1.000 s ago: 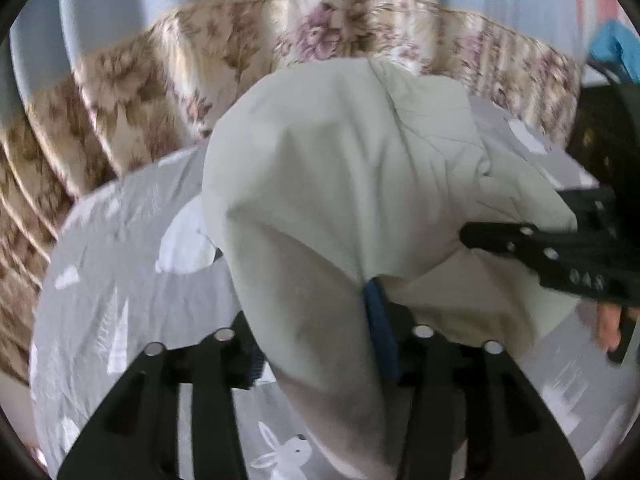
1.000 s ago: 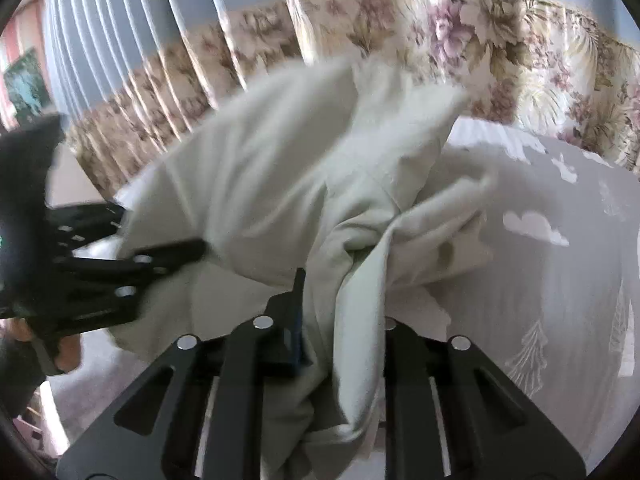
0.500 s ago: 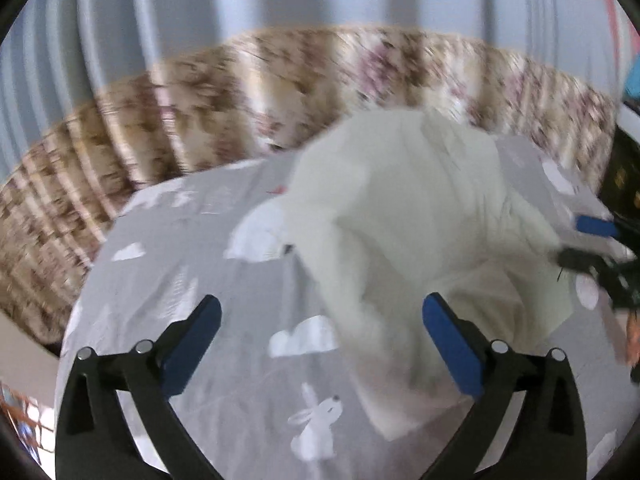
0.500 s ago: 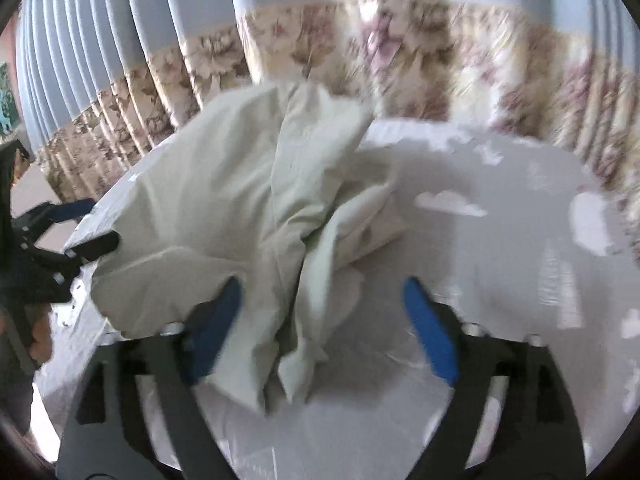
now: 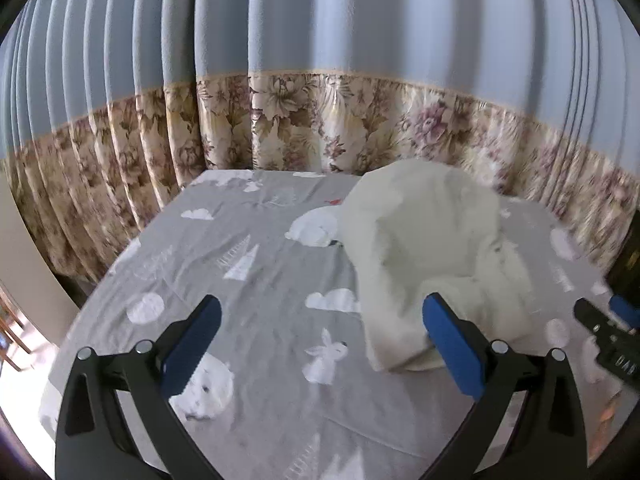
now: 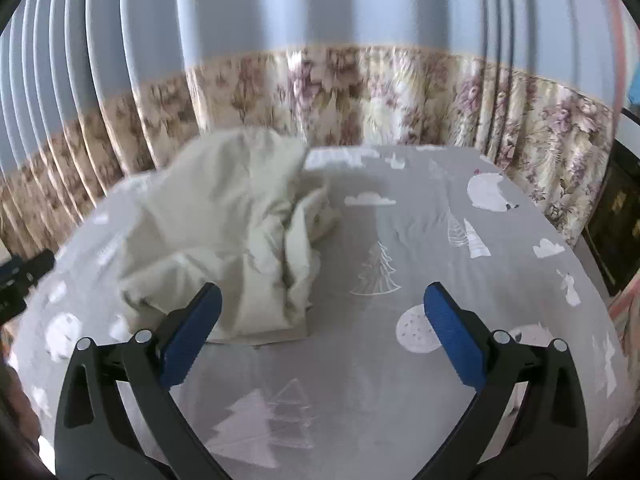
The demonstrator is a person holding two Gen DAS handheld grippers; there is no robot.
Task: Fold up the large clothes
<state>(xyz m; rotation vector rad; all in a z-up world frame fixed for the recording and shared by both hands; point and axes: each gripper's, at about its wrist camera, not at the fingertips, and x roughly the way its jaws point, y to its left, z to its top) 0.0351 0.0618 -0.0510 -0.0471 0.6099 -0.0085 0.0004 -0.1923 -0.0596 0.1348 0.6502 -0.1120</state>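
Right now we have both grippers spread wide and holding nothing: the left gripper [image 5: 320,336] has its blue pads far apart over bare sheet, and the right gripper [image 6: 322,336] stands just as wide. The pale garment [image 5: 424,256] lies in a rumpled heap on the grey patterned sheet [image 5: 256,280], toward the far side near the flowered curtain [image 5: 304,128]. From the left view it sits to the right of our jaws, its near edge just by the right pad; from the right view it sits to the left [image 6: 236,232], behind the left pad.

As we judge it, the fold has not begun and the cloth first needs spreading. To do that well, we should look for a true edge or corner instead of pinching the bunched middle, where we would catch several layers at once. Each gripper should take a separate corner, well apart from the other, low and close to the sheet. Then we lift and draw outward together, so the cloth opens flat instead of twisting.
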